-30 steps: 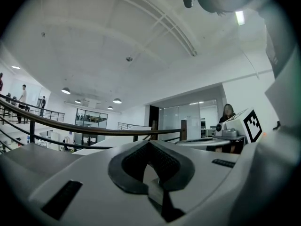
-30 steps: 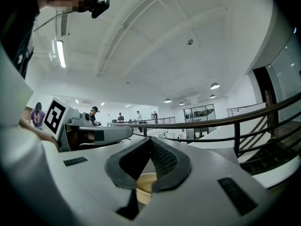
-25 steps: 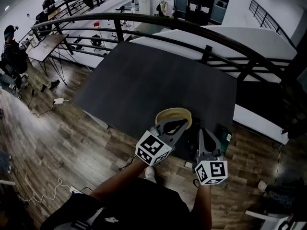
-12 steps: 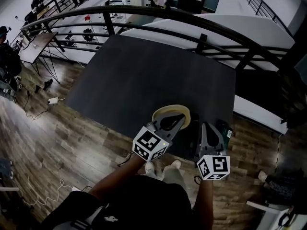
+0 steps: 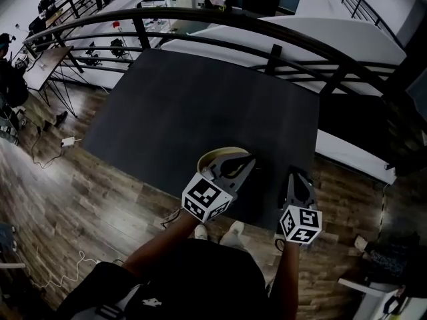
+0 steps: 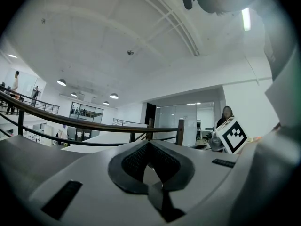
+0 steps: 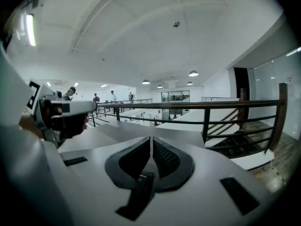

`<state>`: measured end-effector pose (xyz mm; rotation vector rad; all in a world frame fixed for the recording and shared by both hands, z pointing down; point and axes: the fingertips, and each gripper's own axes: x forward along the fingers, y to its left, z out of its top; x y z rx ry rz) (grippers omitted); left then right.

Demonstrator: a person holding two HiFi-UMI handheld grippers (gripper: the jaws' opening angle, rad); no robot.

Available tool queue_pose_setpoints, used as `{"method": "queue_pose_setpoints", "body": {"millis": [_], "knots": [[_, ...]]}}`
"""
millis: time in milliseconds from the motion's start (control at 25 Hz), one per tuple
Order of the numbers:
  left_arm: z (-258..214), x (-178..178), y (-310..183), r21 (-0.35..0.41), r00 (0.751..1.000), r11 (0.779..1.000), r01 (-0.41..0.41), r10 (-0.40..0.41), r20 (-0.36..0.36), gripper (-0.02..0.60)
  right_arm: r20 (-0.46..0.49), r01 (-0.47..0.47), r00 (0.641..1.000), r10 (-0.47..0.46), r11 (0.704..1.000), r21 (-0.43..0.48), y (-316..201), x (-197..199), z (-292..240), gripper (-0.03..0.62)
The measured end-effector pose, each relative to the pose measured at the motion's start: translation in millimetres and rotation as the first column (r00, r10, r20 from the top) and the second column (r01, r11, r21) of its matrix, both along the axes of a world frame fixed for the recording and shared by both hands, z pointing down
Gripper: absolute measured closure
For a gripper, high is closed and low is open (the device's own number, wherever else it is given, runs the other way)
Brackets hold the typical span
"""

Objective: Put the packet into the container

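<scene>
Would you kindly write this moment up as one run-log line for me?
left gripper: shut, empty, at container | right gripper: shut, empty, near table corner | packet: not visible

The worktop [image 5: 200, 105] is a dark grey, matt rectangle standing on a wood-plank floor [image 5: 87, 192]. Most of its surface stretches away ahead of both sets of fingers. A round container [image 5: 213, 155] with a pale cream rim sits on it at the near edge. It lies directly beneath the fingers [image 5: 230, 171] of the left gripper [image 5: 248, 159], which cover part of it. The worktop's near right part runs under the fingers [image 5: 293, 187] of the right gripper [image 5: 296, 173]. That strip is too dark to tell what rests on it.
</scene>
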<state>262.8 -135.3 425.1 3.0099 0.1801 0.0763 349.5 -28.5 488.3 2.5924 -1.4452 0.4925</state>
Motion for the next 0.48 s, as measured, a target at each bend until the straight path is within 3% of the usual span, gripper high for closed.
{"method": "queue_pose_setpoints", "body": {"millis": [160, 480], "knots": [[1, 16, 13, 0.014, 1.0, 0.999, -0.03, 0.03, 0.009, 0.577, -0.001, -0.084, 0.996, 0.084, 0.99, -0.114, 29, 24, 33, 0.585], [3, 42, 33, -0.009, 0.995, 0.995, -0.101, 0.101, 0.02, 0.577, 0.099, -0.22, 0.965, 0.242, 0.955, -0.197, 73, 50, 94, 0.224]]}}
